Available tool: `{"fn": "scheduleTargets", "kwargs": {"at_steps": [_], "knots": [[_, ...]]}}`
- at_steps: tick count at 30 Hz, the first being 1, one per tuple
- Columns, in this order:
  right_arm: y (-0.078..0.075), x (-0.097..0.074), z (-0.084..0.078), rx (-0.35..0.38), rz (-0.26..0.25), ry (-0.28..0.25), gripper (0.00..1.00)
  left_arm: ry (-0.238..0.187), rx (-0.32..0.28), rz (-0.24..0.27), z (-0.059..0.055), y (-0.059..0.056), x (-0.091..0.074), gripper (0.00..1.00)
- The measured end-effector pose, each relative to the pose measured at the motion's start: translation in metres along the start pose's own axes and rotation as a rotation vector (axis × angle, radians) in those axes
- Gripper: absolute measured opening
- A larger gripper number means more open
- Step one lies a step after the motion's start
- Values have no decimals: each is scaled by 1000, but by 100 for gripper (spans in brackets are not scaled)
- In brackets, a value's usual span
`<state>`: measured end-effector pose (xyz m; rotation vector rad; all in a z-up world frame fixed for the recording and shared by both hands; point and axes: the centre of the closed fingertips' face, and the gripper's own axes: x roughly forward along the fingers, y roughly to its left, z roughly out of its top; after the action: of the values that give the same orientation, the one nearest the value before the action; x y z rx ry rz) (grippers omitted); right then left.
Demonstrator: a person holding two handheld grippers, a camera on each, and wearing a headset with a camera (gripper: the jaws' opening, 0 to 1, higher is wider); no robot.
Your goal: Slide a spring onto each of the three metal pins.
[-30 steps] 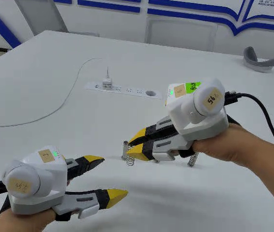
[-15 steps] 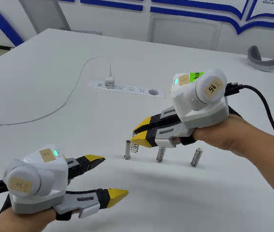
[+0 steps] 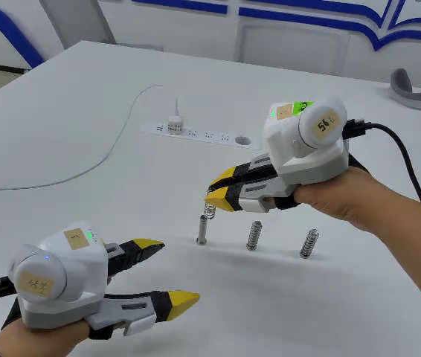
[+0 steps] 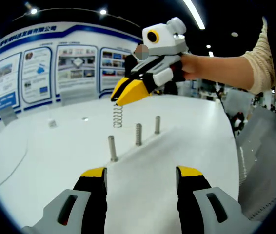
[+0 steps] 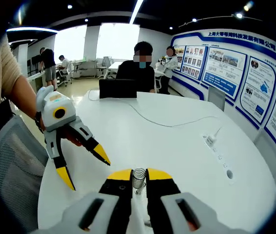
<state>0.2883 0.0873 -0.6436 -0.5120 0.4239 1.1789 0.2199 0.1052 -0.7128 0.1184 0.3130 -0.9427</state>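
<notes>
Metal pins x3; 2 springs fitted, 1 spring in R gripper.

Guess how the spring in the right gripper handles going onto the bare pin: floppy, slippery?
Probably bendy: the spring hangs below the right gripper, pinched only at its top, so its free end may sway off the pin. Likely light; thin wire could slip in the jaws.

bright, even light comes from ceiling strips and small spot lamps overhead. the far windows are blown out white. the white table takes only mild glare, with soft, faint shadows beside the pins. the head view is sharp; both gripper views bow strongly at their edges.
</notes>
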Motion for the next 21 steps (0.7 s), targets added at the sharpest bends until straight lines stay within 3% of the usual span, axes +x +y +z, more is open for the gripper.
{"fn": "scheduleTargets", "kwargs": {"at_steps": [21], "knots": [[-10, 17, -11, 26, -5, 23, 11, 11, -18, 3, -7, 2, -1, 57]]}}
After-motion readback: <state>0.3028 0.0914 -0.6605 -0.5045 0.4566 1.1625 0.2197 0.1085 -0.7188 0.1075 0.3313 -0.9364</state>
